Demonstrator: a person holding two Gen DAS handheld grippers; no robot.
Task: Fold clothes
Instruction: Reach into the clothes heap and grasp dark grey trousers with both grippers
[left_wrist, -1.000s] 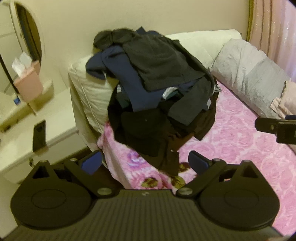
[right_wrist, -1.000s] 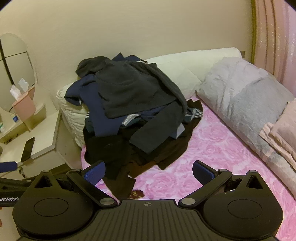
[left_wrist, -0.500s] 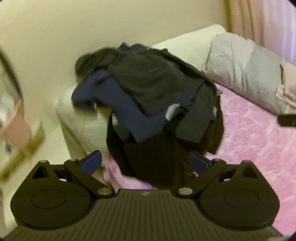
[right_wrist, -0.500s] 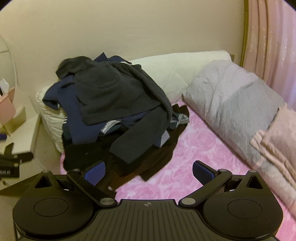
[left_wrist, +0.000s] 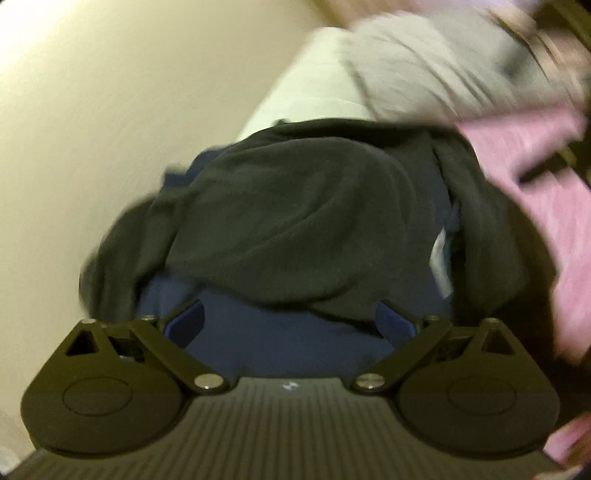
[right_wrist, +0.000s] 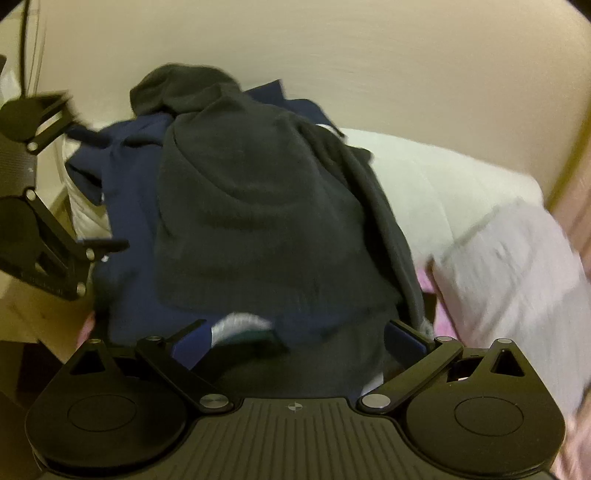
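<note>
**2 grippers are hanging over the clothes pile**

The left gripper (left_wrist: 291, 317) is sitting low and close over the pile of clothes (left_wrist: 295, 229), tipped to one side. Its 2 blue fingertips (left_wrist: 184, 320) are standing wide apart and are holding nothing. A dark blue garment (left_wrist: 280, 339) is lying right under them.

The right gripper (right_wrist: 297, 341) is pointing at the pile from the bed side. It is wide open too, with nothing between its fingers. A grey fleece top (right_wrist: 258, 206) is lying on top of the pile, and a light grey bit of cloth (right_wrist: 240, 321) is peeking out just in front.

The pile is resting on the bed, against a white pillow (right_wrist: 443, 177). A grey quilt (right_wrist: 517, 273) is lying beside it on the pink bedsheet (left_wrist: 535, 177). A cream wall (right_wrist: 369, 55) is standing behind. Both pictures are blurry.
</note>
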